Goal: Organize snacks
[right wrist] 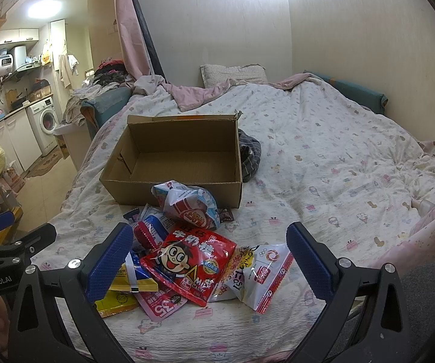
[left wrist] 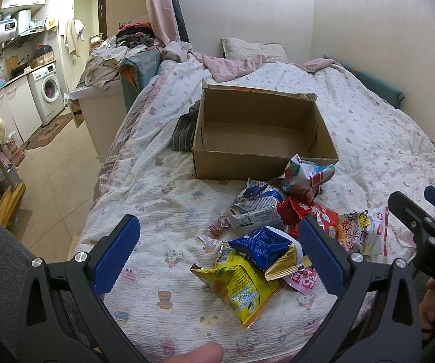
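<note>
Right wrist view: one empty cardboard box [right wrist: 172,163], two spread grippers.

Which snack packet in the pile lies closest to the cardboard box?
The crumpled white, blue and red packet: it lies against the front wall of the cardboard box, while the other packets lie farther from it.

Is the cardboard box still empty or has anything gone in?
Empty. The cardboard box sits open-topped with a bare floor in both views; the snack packets all lie on the bedspread in front of it.
</note>
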Available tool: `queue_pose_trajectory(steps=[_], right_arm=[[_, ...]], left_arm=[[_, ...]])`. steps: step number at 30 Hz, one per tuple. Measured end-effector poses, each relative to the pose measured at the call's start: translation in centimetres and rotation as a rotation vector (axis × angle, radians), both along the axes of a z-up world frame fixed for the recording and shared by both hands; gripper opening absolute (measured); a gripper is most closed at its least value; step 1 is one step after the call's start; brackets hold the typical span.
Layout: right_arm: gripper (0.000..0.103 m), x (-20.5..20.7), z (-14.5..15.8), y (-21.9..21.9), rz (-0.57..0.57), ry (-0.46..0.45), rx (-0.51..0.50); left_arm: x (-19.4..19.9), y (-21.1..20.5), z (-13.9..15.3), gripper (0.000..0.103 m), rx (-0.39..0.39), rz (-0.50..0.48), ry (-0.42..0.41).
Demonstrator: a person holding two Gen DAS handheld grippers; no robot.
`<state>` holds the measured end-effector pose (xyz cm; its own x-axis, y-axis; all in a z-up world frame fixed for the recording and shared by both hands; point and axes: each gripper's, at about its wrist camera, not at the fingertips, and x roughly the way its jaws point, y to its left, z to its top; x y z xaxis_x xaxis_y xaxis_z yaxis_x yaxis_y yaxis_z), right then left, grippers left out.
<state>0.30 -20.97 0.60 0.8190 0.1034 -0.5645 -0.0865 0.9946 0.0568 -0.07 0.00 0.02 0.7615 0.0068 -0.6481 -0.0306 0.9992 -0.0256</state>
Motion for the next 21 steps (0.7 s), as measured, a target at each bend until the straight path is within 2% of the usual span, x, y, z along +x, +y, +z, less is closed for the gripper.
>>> queue_pose_trajectory(steps=[21], right_arm=[[0.103, 0.16, 0.02, -0.04, -0.001, 0.003, 0.002]], left_arm=[[-0.22, -0.05, 0.02, 0.103, 0.001, 0.0, 0.003]])
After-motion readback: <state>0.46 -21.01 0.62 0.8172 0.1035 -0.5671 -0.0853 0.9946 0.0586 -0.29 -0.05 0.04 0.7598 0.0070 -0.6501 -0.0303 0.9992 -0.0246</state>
